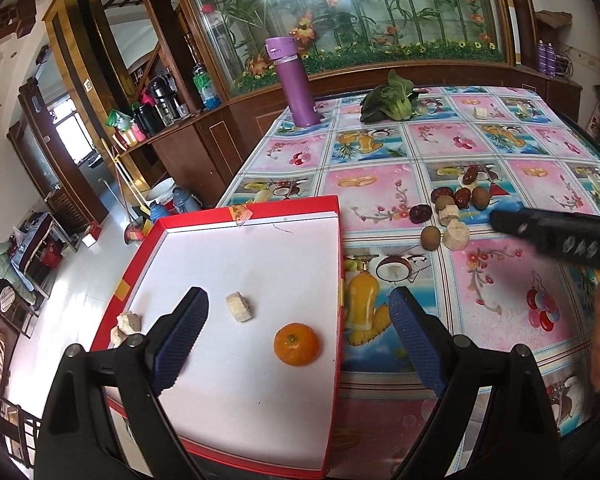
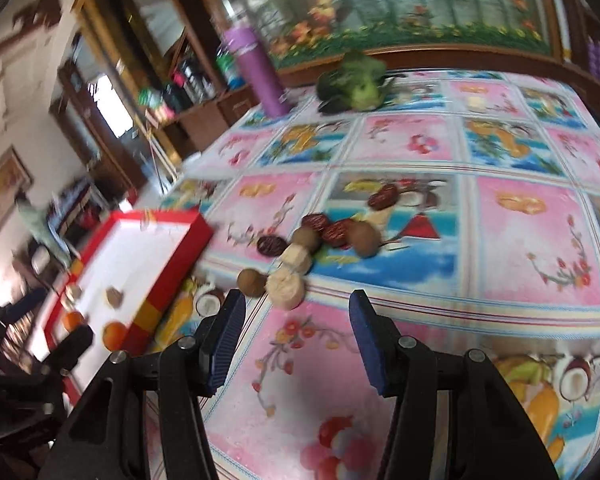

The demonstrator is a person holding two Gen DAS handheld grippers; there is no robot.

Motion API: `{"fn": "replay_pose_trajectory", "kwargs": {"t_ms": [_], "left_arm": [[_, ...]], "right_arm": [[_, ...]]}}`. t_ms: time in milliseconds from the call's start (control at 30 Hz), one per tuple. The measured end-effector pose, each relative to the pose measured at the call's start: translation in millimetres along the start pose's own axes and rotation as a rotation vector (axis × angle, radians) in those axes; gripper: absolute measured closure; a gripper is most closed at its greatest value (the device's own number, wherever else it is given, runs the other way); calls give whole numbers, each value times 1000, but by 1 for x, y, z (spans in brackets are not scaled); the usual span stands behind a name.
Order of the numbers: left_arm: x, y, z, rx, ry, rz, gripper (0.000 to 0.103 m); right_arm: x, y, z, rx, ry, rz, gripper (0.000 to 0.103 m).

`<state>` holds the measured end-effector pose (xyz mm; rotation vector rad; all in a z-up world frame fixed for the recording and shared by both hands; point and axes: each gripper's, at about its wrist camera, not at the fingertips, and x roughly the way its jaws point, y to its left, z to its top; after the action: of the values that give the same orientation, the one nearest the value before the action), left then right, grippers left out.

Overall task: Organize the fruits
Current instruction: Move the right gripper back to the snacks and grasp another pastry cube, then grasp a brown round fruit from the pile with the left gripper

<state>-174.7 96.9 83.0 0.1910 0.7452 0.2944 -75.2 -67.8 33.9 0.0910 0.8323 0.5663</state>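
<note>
Currently, the fruit is split between two places. A small orange (image 1: 296, 344) and a banana slice (image 1: 239, 307) are seen lying on the white floor of the red-rimmed tray (image 1: 256, 400), well apart from each other, with two more pale pieces (image 1: 123, 328) against its left wall. The rest is left in a loose cluster on the worktop (image 2: 540, 240): several dark red dates (image 2: 337, 232), brown round fruits (image 2: 252, 282) and two banana slices (image 2: 286, 289), some touching one another.

The left tongs (image 1: 298, 330) are held spread wide over the tray's right part, nothing between them; the orange is seen in the gap but is not gripped. The right tongs (image 2: 296, 340) are likewise spread and empty, pointed at the cluster, the nearest banana slice lying just beyond their tips. The right wrist view is blurred, so finer detail there cannot be told.

The likely next step is judged to be a pick from the cluster. Because the pieces lie touching, a neighbour could be nudged and a round fruit set rolling across the smooth cloth. A soft banana slice could be crushed if the tongs were pressed too hard. The tray overhangs the worktop edge, so it could be tipped by a push on its outer part.

A purple bottle (image 1: 292, 84) and a leafy green vegetable (image 1: 388, 100) stand far back, out of the way.
</note>
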Motion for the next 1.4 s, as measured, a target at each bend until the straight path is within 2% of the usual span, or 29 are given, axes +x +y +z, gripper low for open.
{"fn": "replay_pose_trajectory", "kwargs": {"t_ms": [133,200,267,333,433,567,700,867,933,1000,1167,1200,1267,1333,1400], "left_arm": [[0,6,-1,-10,-2,0,11],[0,9,-1,-16,-3,4,11],[1,11,-1,-22,-3,1,11],[1,12,0,-26,-3,-5,11],[4,9,3,-29,3,-33,11],[9,-6,12,-20,13,-96,11],[20,-29,23,13,33,-169,11],[51,-57,39,29,98,-234,11],[65,-65,42,29,135,-229,12],[79,-74,44,32,165,-246,22],[99,-90,47,46,192,-247,35],[103,-90,47,44,202,-245,45],[111,-90,45,29,228,-272,55],[112,-89,44,18,222,-285,60],[111,-90,45,13,220,-320,80]], "right_arm": [[26,20,-1,-89,55,-51,60],[37,22,0,-102,79,-84,69],[44,21,0,-105,95,-104,74],[47,22,1,-131,87,-134,77],[46,21,2,-131,80,-129,79],[34,6,7,-59,56,-94,79],[3,-23,15,87,-41,-18,79],[-21,-63,22,284,-143,26,79],[-25,-71,24,317,-165,20,79],[-27,-75,26,335,-178,27,79],[-25,-75,27,336,-167,54,79],[-25,-74,27,332,-164,60,79],[-25,-72,27,320,-161,62,79],[-24,-70,27,307,-159,62,79],[-23,-67,27,292,-155,60,79]]}}
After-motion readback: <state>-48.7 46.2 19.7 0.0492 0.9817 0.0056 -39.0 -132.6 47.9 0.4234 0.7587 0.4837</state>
